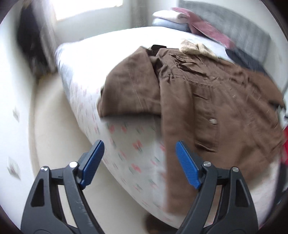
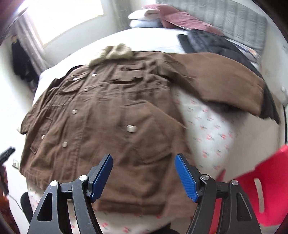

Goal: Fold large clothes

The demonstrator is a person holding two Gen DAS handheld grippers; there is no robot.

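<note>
A large brown jacket (image 2: 108, 115) with a tan fleece collar (image 2: 115, 52) lies front-up on the bed, buttons and chest pockets showing. In the left wrist view the jacket (image 1: 225, 111) has its left sleeve (image 1: 129, 86) folded over the body. In the right wrist view the other sleeve (image 2: 225, 81) stretches out to the right across the sheet. My left gripper (image 1: 139, 158) is open and empty, above the bed's near left edge beside the jacket's hem. My right gripper (image 2: 144, 171) is open and empty, just above the jacket's lower hem.
The bed has a white sheet with small pink prints (image 2: 212, 129). Pillows (image 2: 144, 17), a maroon cloth (image 2: 180, 18) and dark clothes (image 2: 207, 43) lie by the grey headboard (image 2: 234, 19). A red plastic chair (image 2: 261, 189) stands at the right. Pale floor (image 1: 45, 126) lies left of the bed.
</note>
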